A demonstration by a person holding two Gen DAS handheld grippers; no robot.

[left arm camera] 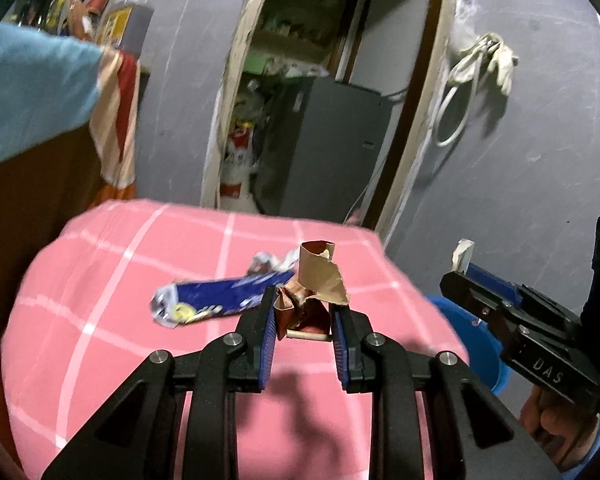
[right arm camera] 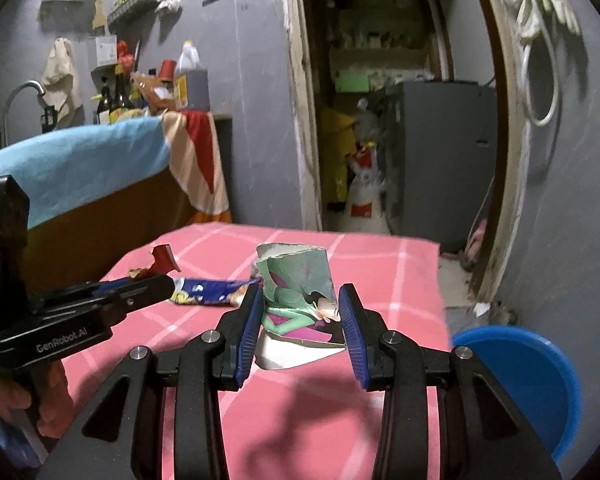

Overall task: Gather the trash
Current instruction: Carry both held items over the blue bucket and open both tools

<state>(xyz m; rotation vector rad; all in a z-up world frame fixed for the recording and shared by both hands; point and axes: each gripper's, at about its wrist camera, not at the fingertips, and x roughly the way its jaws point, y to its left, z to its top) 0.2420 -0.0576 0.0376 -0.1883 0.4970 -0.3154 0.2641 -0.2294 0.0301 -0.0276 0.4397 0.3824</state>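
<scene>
counter (right arm camera: 380,276): one, under a pink checked cloth, below and ahead of both hand-held grippers; the rest of the trash lies on it.
bucket (right arm camera: 540,380): one, blue, on the floor off the counter's corner, low to the right of the right hand-held gripper (probably where the trash goes, though that is my guess).
blue wrapper (left arm camera: 228,296): one long foil pack, crumpled at the ends, lying flat on the cloth just ahead and left of the left hand-held gripper. Likely very light, slick and limp; pinching it across the middle should work better than at a flared end.
paper cup (right arm camera: 300,296): one, torn and squashed, printed green and purple, raised off the cloth between the blue pads of the right hand-held gripper (right arm camera: 300,308), which pinches it by the sides. Thin card, it should weigh almost nothing and give under pressure, so a light squeeze low on the wall is enough.
brown scrap (left arm camera: 316,284): one crumpled bundle of brown paper and reddish foil, its loose end curling upward, clamped at its bunched base by the left hand-held gripper (left arm camera: 304,316). Soft and springy; the bunched base looks the safer hold.
silver scrap (left arm camera: 272,260): one small crinkled bit, beyond the blue wrapper (too blurred to say more).
hand-held grippers: two, each pinching one piece.
</scene>
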